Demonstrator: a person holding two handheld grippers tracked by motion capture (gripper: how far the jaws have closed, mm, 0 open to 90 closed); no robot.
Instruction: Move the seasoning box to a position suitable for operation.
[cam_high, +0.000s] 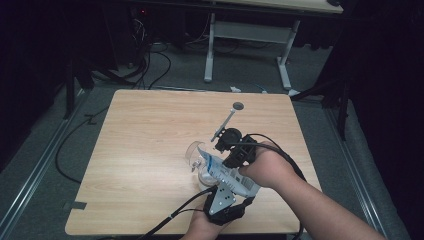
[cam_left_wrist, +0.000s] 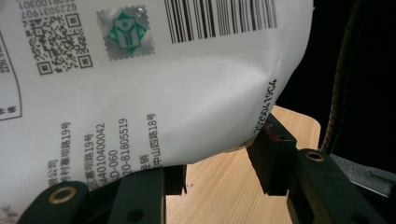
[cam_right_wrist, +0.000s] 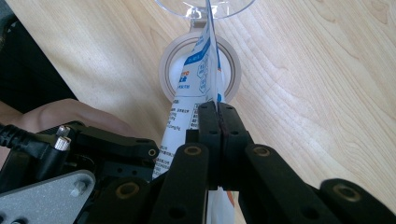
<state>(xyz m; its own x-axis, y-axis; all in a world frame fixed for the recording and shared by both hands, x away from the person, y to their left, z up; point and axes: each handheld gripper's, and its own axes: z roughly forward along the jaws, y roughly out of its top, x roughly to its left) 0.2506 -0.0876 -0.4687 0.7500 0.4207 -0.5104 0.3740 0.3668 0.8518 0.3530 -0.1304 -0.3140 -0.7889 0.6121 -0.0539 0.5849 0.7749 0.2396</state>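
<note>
White bag (cam_high: 227, 172) with printed label hangs tilted over clear jar (cam_high: 196, 156) on bench (cam_high: 150, 140) – bag mouth points into jar. Right gripper (cam_right_wrist: 218, 116) above jar, jaws pinched tight on bag edge. Left gripper (cam_left_wrist: 219, 172) near jar – jaws apart around bag bottom; grip unclear.

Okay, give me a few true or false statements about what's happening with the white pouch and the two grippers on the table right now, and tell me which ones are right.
1. The right gripper is shut on the white pouch. True.
2. The pouch lies flat on the wooden table, untouched. False: it is held up between both grippers.
3. The pouch's top end points down toward a round open container. True.
4. The left gripper has its jaws pressed together with nothing between them. False: the jaws stand apart, with the pouch's printed bottom edge between them.
5. The pouch's back is plain, without print. False: the left gripper view shows a barcode and a QR code.
</note>
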